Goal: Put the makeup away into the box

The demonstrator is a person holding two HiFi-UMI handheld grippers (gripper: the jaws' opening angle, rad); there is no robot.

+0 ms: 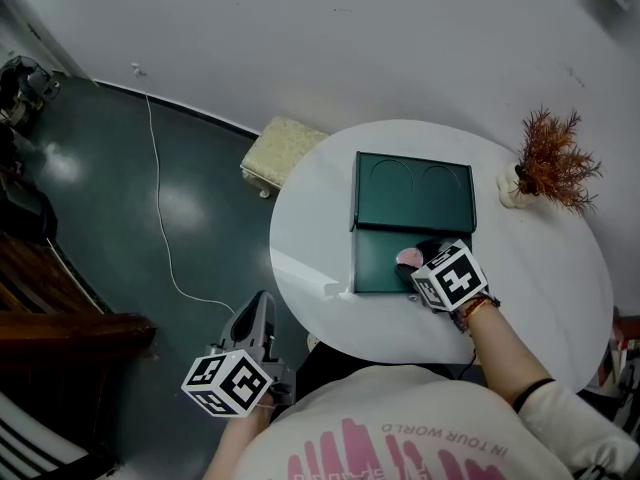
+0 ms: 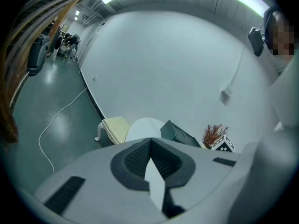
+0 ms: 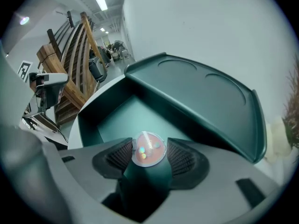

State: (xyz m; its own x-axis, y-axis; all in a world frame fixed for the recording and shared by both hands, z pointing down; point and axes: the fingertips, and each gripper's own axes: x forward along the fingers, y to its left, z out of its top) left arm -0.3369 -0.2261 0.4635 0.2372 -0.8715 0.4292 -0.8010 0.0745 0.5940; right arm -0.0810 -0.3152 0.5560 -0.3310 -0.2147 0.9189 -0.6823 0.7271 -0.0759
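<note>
A dark green box [image 1: 385, 273] lies open on the round white table [image 1: 320, 218], its lid [image 1: 413, 190] folded back. My right gripper [image 1: 412, 264] points steeply down into the box. Between its pads lies a round pink makeup compact [image 3: 148, 148], also seen from the head view [image 1: 407, 258]. The right gripper [image 3: 149, 154] stands open around the compact, with a thin gap at the right pad. The box floor [image 3: 126, 111] lies just beneath. My left gripper [image 1: 260, 308] hangs off the table's left side over the floor. In its own view the left gripper [image 2: 150, 143] is shut and empty.
A dried reddish plant [image 1: 555, 163] in a small white pot stands at the table's far right edge. A cream cushioned stool [image 1: 280, 150] sits beside the table at the back left. A white cable [image 1: 160, 218] runs across the dark floor, and wooden stairs [image 1: 60, 308] stand at the left.
</note>
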